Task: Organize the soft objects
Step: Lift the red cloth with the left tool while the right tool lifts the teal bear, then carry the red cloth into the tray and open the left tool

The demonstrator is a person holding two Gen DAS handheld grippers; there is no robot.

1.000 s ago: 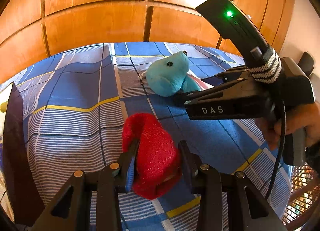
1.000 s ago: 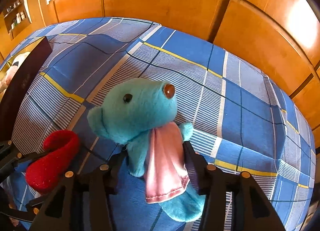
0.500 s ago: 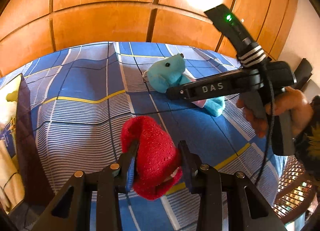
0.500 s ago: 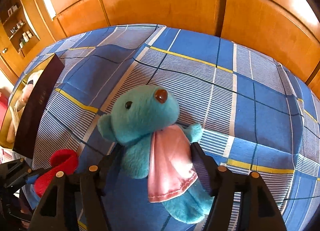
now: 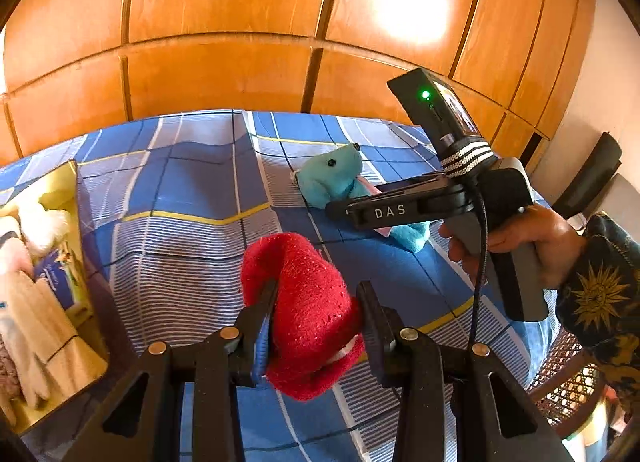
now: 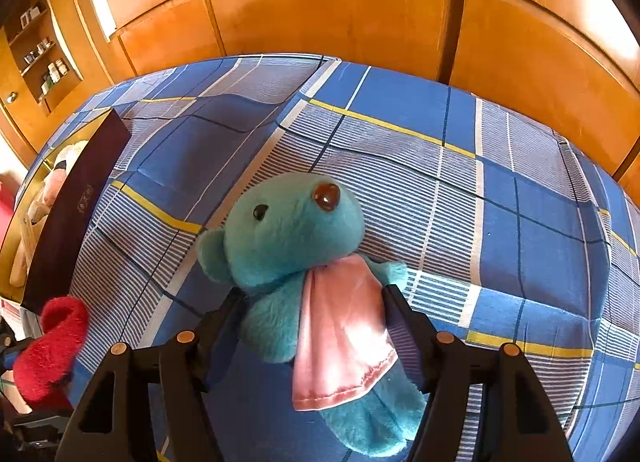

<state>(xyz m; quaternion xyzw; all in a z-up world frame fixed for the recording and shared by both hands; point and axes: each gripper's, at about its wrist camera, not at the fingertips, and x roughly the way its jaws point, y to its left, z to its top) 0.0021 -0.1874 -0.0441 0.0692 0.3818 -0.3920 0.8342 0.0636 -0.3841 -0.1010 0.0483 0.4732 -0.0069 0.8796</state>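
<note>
Two tools work over the bed [image 6: 520, 166]: left tool [image 5: 316, 314] pinches the red soft toy [image 5: 308, 302]; right tool [image 6: 312, 314] straddles the teal bear [image 6: 288, 238], jaws spread.

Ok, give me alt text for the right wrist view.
The right claw straddles a teal plush bear with a pink bib, lying on a blue plaid bedsheet. At left, a red soft toy and an open box.

Blue checked bedsheet [image 6: 400, 166] with yellow lines — glossy wooden wardrobe panels [image 5: 224, 74] behind, a shelf nook [image 6: 40, 58] far left.
</note>
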